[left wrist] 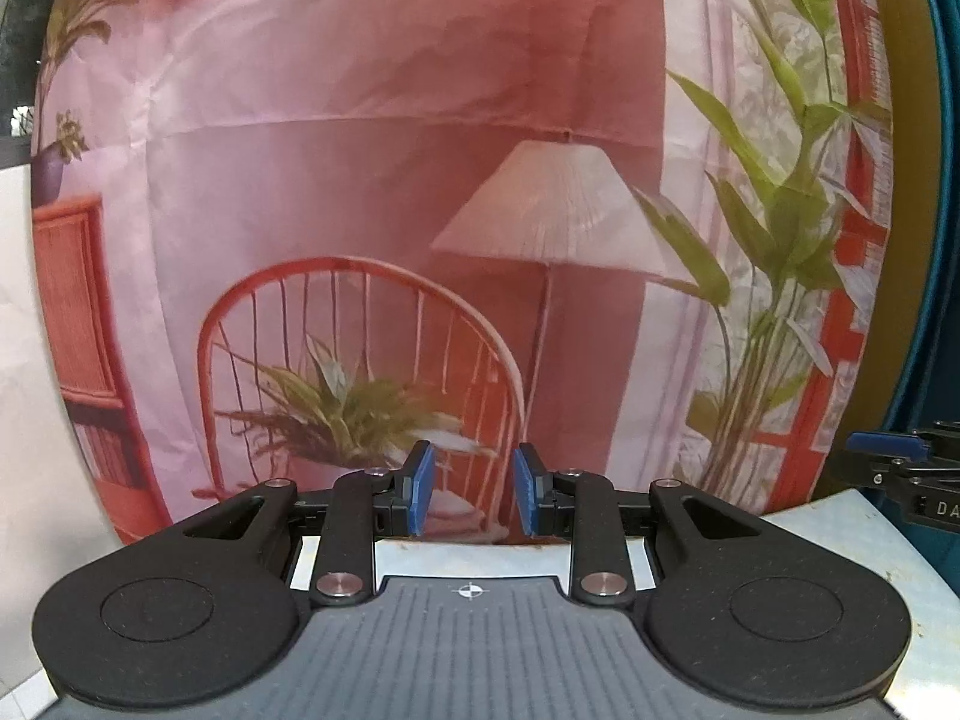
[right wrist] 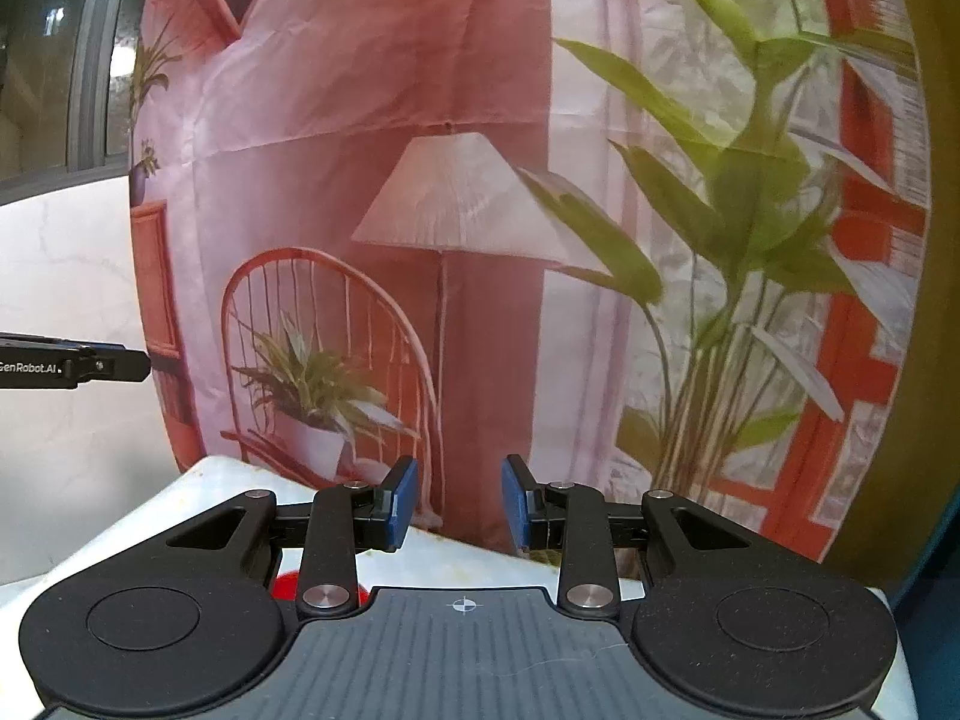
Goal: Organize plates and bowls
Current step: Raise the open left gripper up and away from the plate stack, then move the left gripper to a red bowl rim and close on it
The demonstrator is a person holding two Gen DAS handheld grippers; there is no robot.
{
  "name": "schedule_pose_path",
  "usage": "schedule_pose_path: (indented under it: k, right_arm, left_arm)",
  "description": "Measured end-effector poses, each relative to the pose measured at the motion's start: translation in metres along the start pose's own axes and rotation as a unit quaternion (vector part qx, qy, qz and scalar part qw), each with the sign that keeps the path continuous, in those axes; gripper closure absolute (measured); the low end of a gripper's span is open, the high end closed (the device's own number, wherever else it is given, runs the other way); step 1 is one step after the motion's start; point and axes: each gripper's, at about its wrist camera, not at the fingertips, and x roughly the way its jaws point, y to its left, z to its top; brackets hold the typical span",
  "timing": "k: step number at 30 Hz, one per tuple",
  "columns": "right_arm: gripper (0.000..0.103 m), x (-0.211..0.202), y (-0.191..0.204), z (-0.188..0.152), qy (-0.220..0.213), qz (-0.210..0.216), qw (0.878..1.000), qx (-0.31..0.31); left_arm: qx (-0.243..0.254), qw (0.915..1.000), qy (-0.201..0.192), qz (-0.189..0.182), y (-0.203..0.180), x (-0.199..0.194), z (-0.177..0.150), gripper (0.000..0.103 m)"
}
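No whole plate or bowl shows in either view. My left gripper (left wrist: 471, 491) is open and empty, held above a pale marble tabletop (left wrist: 840, 534) and pointing at the printed backdrop. My right gripper (right wrist: 459, 501) is open and empty above the same tabletop (right wrist: 198, 492). A small red object (right wrist: 287, 585) peeks out under the right gripper's left arm; most of it is hidden and I cannot tell what it is. The right gripper's tip (left wrist: 900, 462) shows at the right edge of the left wrist view. The left gripper's side (right wrist: 78, 363) shows at the left of the right wrist view.
A cloth backdrop (left wrist: 420, 180) printed with a pink room, lamp, chair and plants hangs close behind the table's far edge. A white wall (right wrist: 60, 252) lies to the left. A teal and olive surface (left wrist: 936, 240) stands at the far right.
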Motion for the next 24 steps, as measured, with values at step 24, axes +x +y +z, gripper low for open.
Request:
schedule_pose_path:
  k: [24]
  right_arm:
    - [0.073,0.096,-0.003,0.018,0.039,0.013,0.999,0.016]
  left_arm:
    - [-0.02,0.9985,0.051,0.009,0.022,0.073,0.0,0.073]
